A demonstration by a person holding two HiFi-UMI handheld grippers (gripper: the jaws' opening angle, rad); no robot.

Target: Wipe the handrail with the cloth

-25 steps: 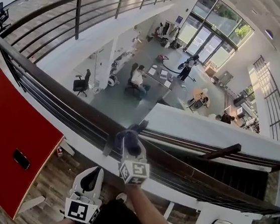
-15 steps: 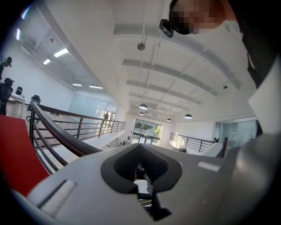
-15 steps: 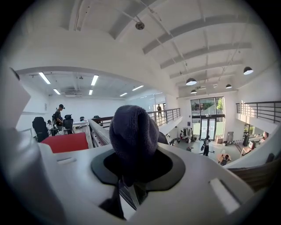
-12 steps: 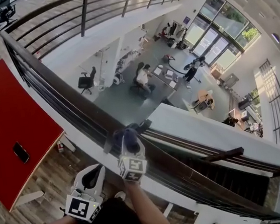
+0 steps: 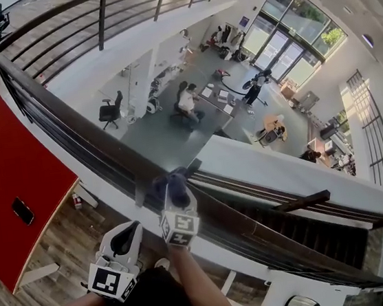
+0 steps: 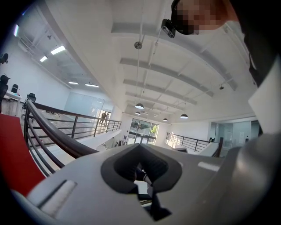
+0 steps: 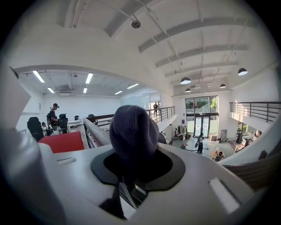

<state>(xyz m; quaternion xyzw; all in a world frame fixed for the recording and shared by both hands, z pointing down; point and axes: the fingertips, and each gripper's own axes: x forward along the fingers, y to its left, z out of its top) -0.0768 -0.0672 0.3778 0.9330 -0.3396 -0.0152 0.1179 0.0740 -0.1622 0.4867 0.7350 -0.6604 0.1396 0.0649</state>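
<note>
A dark handrail (image 5: pixel 87 151) runs from the upper left to the lower right of the head view. My right gripper (image 5: pixel 174 201) is shut on a dark blue cloth (image 5: pixel 170 185), which is pressed onto the top of the rail. In the right gripper view the cloth (image 7: pixel 133 132) bulges up between the jaws of my right gripper (image 7: pixel 136 169), with the handrail (image 7: pixel 94 132) stretching away behind it. My left gripper (image 5: pixel 122 239) hangs below and to the left of the rail, shut and holding nothing. The left gripper (image 6: pixel 141 151) points upward, with the handrail (image 6: pixel 57 132) at its left.
A red tabletop (image 5: pixel 13 164) with a black phone (image 5: pixel 23 211) lies at the left over the wooden floor (image 5: pixel 71 247). Beyond the rail is an open drop to a lower floor (image 5: pixel 168 134) with desks, chairs and people. Horizontal bars (image 5: pixel 65 140) run under the rail.
The head view has swayed slightly. My right gripper with the cloth stays at about the same spot on the rail, and the left gripper has hardly moved.
</note>
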